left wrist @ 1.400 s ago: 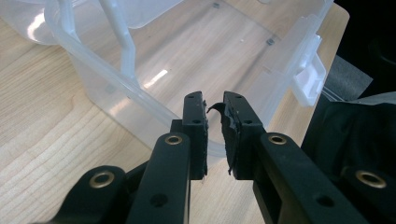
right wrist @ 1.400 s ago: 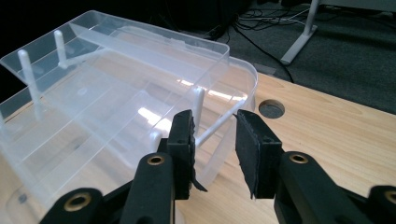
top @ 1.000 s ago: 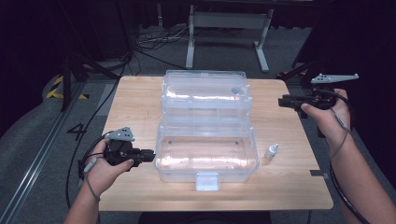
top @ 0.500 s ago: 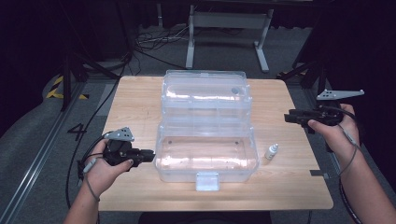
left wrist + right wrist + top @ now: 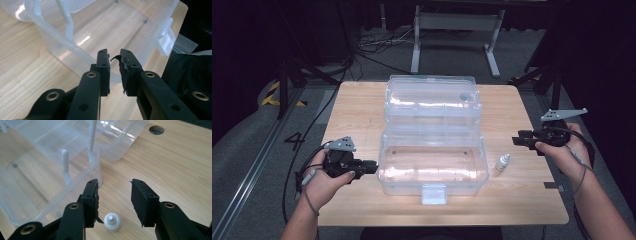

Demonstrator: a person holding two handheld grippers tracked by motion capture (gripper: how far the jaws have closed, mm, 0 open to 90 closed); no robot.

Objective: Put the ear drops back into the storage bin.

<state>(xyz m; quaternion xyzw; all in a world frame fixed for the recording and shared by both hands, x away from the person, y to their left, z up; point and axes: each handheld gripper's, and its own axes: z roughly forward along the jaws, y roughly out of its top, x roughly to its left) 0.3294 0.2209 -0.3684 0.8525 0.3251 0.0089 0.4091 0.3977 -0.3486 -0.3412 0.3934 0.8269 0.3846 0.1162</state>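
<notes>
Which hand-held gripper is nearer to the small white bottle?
Right. The right hand-held gripper hangs open just above the bottle; the left hand-held gripper is across the clear box.

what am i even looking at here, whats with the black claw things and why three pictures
A person sits at a wooden table holding a hand-operated gripper in each hand. The high view looks down from above: the left gripper rests beside a clear plastic box with its lid open, and the right gripper hovers at the table's right side. The other two pictures come from cameras riding on the grippers, looking along their black jaws. The left gripper view shows narrowly parted jaws holding nothing, pointing at the box's wall. The right gripper view shows wide open jaws above a small white bottle standing on the table beside the box. Nothing is held.
</notes>
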